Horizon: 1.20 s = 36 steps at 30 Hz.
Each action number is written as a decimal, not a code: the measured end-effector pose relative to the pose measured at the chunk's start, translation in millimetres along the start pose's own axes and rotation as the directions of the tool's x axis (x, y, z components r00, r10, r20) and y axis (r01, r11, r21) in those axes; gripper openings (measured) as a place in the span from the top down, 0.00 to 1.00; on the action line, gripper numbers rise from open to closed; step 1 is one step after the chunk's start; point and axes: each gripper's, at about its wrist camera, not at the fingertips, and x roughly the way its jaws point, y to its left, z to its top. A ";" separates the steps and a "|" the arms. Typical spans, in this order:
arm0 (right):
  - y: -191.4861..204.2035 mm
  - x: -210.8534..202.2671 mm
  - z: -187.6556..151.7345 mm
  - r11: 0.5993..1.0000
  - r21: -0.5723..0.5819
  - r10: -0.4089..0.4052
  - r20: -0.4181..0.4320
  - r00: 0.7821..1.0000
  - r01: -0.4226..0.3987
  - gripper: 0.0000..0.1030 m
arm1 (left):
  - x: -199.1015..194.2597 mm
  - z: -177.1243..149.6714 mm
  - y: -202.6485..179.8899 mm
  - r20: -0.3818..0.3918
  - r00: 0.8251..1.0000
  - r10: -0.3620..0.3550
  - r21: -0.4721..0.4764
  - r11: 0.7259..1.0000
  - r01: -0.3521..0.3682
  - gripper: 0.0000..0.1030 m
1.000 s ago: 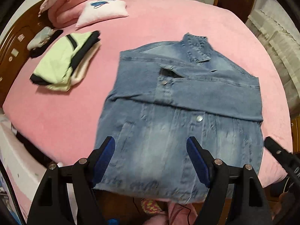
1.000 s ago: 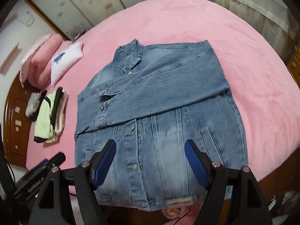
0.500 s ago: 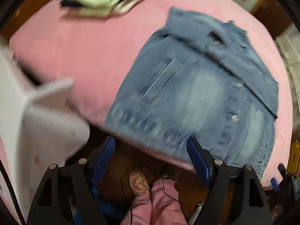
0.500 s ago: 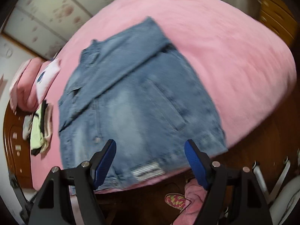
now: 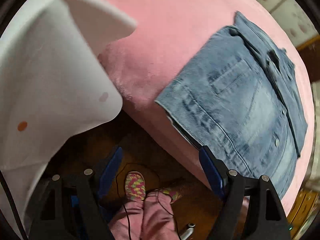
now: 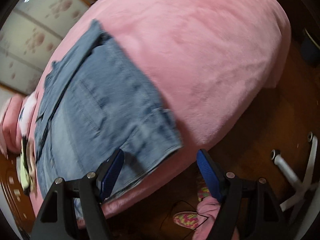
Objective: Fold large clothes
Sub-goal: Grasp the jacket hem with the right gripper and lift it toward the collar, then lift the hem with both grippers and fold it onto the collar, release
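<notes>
Denim jacket (image 5: 242,104) lying partly folded on the pink bed (image 5: 160,40), hem at the near edge. Left gripper (image 5: 160,172) at six o'clock, jaws apart and empty, over the floor beside the hem's corner. Right gripper (image 6: 160,172) likewise spread, holding nothing; its left finger (image 6: 112,172) possibly overlaps the blurred hem. Slippered foot (image 5: 135,186) below.

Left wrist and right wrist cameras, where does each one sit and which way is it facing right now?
Left wrist: on the left gripper, aimed steeply down past the bed edge at the jacket hem corner; open jaws, slippers and pink trouser legs show.
Right wrist: on the right gripper, aimed down at the jacket's other hem corner; open jaws, slippers show.
Shared: jacket, bed, wooden floor, slippers.
</notes>
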 end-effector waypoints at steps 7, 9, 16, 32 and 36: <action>6.4 5.6 13.2 0.998 0.029 0.047 0.096 0.994 -0.050 0.55 | 17.0 2.2 9.4 0.029 0.999 -0.012 -0.083 0.996 0.015 0.25; 13.8 3.5 15.4 1.000 -0.002 0.021 0.093 0.995 -0.021 0.68 | 22.2 3.0 11.5 0.043 0.999 -0.014 -0.106 0.994 0.018 0.25; 33.0 -31.4 13.6 0.990 -0.130 0.057 0.101 0.993 -0.044 0.80 | 50.4 16.9 9.1 0.067 0.998 -0.011 -0.125 0.992 0.019 0.25; 104.0 -81.8 17.6 0.952 -0.155 0.275 0.052 0.960 -0.265 0.81 | 38.3 33.0 -29.8 0.085 0.996 0.009 0.033 0.999 -0.011 0.78; 124.2 -84.2 28.7 0.933 -0.153 0.332 0.011 0.943 -0.326 0.81 | 18.1 34.3 -37.3 0.097 0.995 -0.031 0.060 0.998 0.025 0.93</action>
